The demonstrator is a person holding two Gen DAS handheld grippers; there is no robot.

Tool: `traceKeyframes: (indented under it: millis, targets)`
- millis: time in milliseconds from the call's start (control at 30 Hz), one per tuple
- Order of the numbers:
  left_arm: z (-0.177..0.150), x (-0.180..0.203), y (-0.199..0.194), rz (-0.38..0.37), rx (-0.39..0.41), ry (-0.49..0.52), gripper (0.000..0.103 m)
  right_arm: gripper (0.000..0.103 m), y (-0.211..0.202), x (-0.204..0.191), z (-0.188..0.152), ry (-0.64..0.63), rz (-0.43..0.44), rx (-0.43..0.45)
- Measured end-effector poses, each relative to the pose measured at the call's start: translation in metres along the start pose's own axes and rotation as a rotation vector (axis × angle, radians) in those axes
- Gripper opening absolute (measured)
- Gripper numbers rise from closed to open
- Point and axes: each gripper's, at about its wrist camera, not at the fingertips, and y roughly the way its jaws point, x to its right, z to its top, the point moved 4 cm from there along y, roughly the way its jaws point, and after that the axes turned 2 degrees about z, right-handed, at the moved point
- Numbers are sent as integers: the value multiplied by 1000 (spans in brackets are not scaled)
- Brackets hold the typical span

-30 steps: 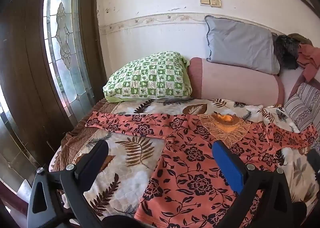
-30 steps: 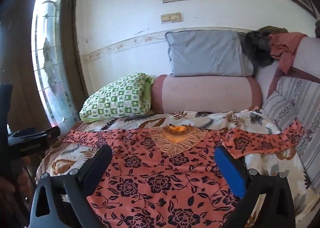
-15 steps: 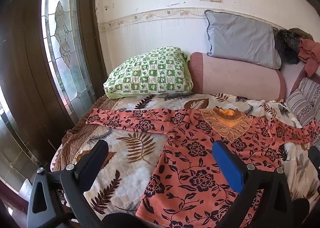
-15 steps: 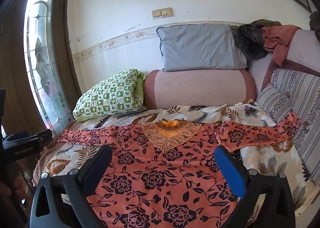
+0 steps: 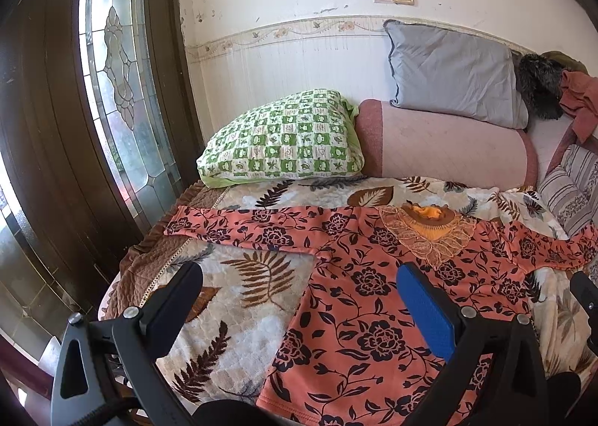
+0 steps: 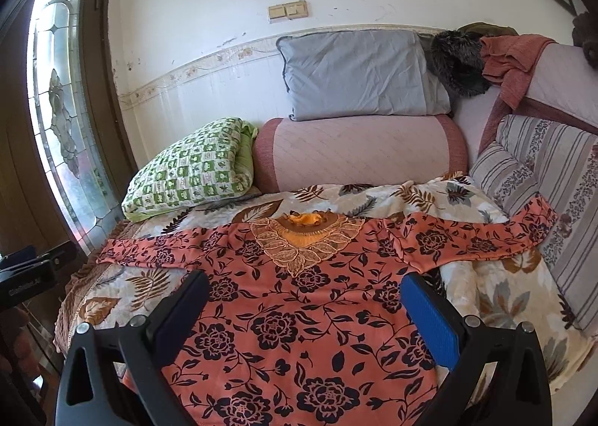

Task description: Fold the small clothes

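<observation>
So nothing is folded yet: the floral top [image 6: 299, 314] lies flat on the bed's blanket [image 5: 231, 299], sleeves out toward its side edges, while my left gripper [image 5: 299, 299] and right gripper [image 6: 304, 308] hover spread wide, empty.

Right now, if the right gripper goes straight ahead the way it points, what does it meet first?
Most likely the dress spread on the blanket: the open right gripper frames its floral front just below the lace neckline. Nothing else stands in between, though depth is hard to judge.

Both views bedward (shared blouse [image 5: 373, 306])
</observation>
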Motion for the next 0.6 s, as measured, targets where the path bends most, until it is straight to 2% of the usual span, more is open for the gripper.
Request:
traceKeyframes:
  millis: [600]
  targets:
    - [-1, 4, 4, -4, -16, 21, 103, 103, 31, -22, 3, -34, -56, -110]
